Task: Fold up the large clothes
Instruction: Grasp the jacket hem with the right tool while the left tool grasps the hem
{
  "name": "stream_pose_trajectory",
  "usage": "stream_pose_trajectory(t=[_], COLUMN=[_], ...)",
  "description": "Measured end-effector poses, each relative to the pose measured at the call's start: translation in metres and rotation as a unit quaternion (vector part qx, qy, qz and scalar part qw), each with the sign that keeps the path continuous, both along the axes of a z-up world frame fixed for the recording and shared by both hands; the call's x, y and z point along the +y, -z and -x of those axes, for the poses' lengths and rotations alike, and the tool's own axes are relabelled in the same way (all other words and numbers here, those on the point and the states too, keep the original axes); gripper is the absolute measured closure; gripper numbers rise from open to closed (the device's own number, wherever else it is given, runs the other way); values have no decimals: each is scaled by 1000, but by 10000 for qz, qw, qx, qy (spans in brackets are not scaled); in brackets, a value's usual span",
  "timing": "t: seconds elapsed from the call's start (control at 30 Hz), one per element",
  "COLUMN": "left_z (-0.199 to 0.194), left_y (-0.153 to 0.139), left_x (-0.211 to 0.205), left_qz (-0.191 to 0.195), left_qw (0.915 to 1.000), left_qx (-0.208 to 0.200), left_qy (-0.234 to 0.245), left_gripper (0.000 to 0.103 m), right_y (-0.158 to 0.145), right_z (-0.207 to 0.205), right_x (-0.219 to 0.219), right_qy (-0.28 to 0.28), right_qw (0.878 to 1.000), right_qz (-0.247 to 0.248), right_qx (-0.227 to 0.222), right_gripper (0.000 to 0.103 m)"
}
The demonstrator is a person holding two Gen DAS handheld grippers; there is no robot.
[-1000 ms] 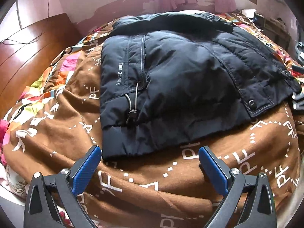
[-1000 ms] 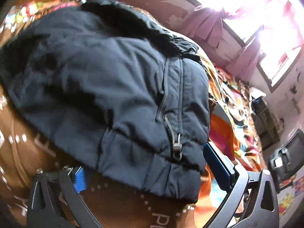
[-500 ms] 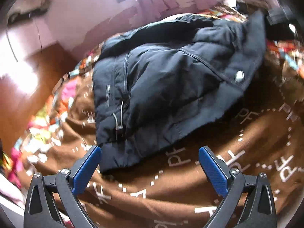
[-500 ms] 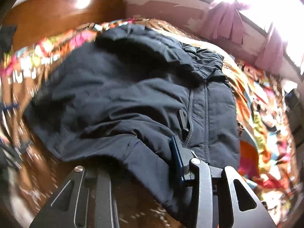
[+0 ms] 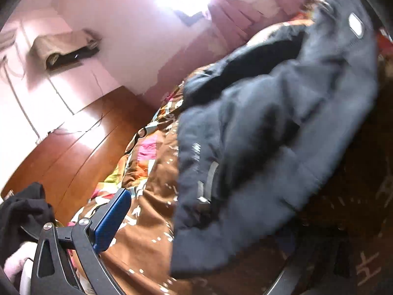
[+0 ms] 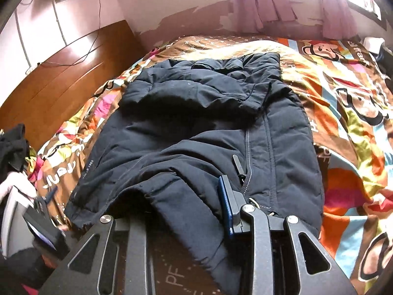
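A dark navy padded jacket (image 6: 196,132) lies on the bed, collar at the far end, front zipper (image 6: 248,152) running toward me. My right gripper (image 6: 186,223) is shut on the jacket's near hem and holds a fold of it raised. In the left wrist view the jacket (image 5: 258,152) fills the right side, blurred. My left gripper (image 5: 196,233) is at the jacket's near left edge. Its left blue pad (image 5: 110,221) is visible; the right finger is hidden under the fabric.
The bed carries a brown and multicoloured cartoon quilt (image 6: 348,113). A wooden headboard (image 6: 61,78) stands on the left. Dark clothes (image 6: 12,147) pile at the near left edge. Pink curtains (image 6: 270,2) hang on the far wall.
My right gripper has closed on the jacket's hem and lifted it. My left gripper has swung left and tilted, closing in on the jacket's left edge; its view is now blurred.
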State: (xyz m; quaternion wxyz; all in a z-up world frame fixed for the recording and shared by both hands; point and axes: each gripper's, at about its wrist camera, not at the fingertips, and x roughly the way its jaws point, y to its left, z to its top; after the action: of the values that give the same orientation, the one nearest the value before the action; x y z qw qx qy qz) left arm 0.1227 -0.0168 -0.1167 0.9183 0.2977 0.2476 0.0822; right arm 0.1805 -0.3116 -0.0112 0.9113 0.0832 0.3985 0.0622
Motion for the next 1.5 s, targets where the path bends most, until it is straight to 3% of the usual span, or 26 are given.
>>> stream_pose_trajectory(t=[0.1,0.23,0.4,0.5,0.63,0.67,0.8,0.9,1.07,1.1,1.13,1.2,1.27,1.37,1.5], left_z=[-6,-5,-1,-4,-5,-4,-3,0,17,20,23,26,28,31,35], left_y=[-23,-51,-68,-74,-82,-83,-82,-78,-67,-62,-58,-52,-49,-47,-46], left_x=[11,13,7,0,-4,-4,-6,-3,3,3,3,1,-4,-11,-11], left_qz=[283,472,507,518,608,609,569,614,729,676,599,447,268,40,104], left_qw=[9995,9986,9977,9975,9970,9970,9972,9971,9958,9961,9964,9970,9974,9969,9972], left_qx=[-101,-222,-376,-375,-352,-365,-361,-346,-516,-539,-569,-608,-622,-677,-617], left_qy=[-34,58,227,293,322,323,312,297,221,187,165,154,236,392,407], left_gripper=[0,9,28,33,33,33,33,33,37,41,44,47,58,78,91], right_y=[-3,-6,5,21,45,52,82,88,79,77,78,78,80,78,69], right_z=[2,9,24,33,51,56,63,57,48,48,48,50,50,51,57], right_x=[-2,-7,1,6,13,16,30,33,23,20,19,24,30,42,36], right_qy=[29,159,240,143,129,111,-61,187,686,790,823,754,579,456,641], right_qw=[10000,9997,9948,9907,9826,9792,9610,9441,9366,9379,9389,9403,9410,9375,9505], right_qz=[28,140,981,1348,1850,2019,2763,3287,3390,3322,3281,3244,3256,3348,2872], right_qx=[-4,-84,-156,-88,-119,-163,-48,-181,-566,-618,-642,-700,-719,-839,-999], right_gripper=[75,75,71,67,28,26,26,26,26,26,28,46,68,78,89])
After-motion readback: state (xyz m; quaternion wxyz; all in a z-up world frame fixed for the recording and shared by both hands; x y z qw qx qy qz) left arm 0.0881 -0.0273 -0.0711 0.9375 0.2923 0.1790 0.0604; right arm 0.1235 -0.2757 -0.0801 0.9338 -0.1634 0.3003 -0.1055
